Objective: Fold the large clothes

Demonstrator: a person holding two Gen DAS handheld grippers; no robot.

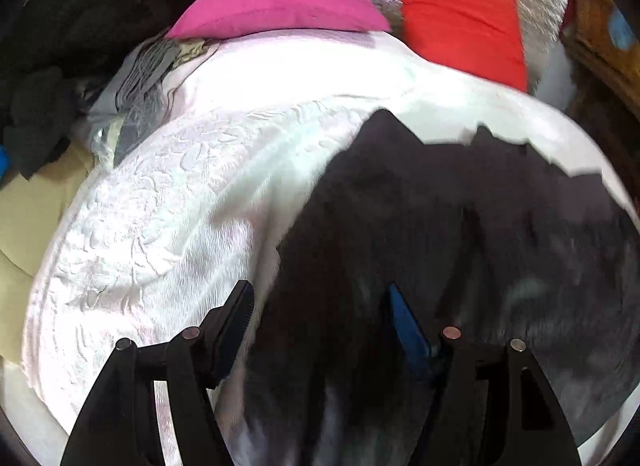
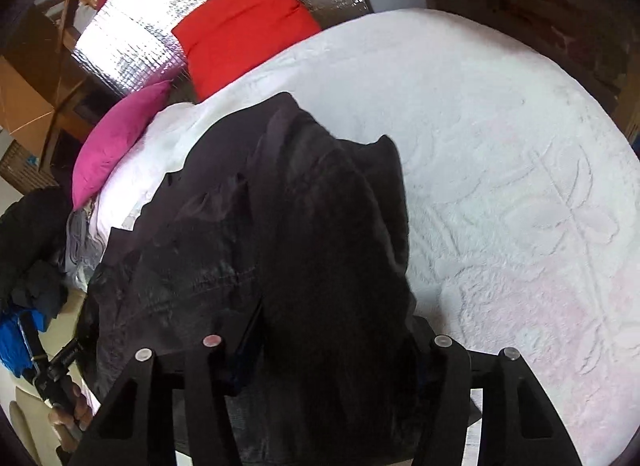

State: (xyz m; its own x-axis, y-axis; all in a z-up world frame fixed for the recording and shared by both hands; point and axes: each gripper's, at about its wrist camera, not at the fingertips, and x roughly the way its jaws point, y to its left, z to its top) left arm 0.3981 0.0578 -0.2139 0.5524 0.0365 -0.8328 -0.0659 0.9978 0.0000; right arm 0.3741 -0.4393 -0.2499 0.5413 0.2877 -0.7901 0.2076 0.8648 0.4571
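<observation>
Left gripper (image 1: 320, 306): black two-finger frame at the bottom of the left wrist view, jaws spread, blue pad (image 1: 408, 326) on the inner face of one finger. Nothing is pinched; the edge of the dark garment (image 1: 460, 225) lies below the gap, contact not clear through blur.

Right gripper (image 2: 332, 350): black frame at the bottom of the right wrist view. Fingertips are hidden under a raised fold of the garment, which fills the gap between them; whether the pads press on the cloth I cannot tell.

Dark garment (image 2: 248, 258): large, black to charcoal, faintly glossy, with seams and a stitched line. It lies crumpled on the near half of the bed, one thick fold humped up toward the right gripper, ragged far edges on the bedspread.

Bedspread (image 2: 500, 169): white, with embossed leaf and line pattern, covers the bed.

Pink cushion (image 1: 276, 5): at the head of the bed, resting on the bedspread.

Red cushion (image 1: 464, 21): beside the pink one, leaning on silver foil sheeting (image 2: 132, 37).

Pile of dark and grey clothes (image 1: 52, 73): off the bed's edge, near the pink cushion.

Person's hand (image 2: 72, 410): lower left corner of the right wrist view, wrapped around a black handle, blue fabric just beside it.
</observation>
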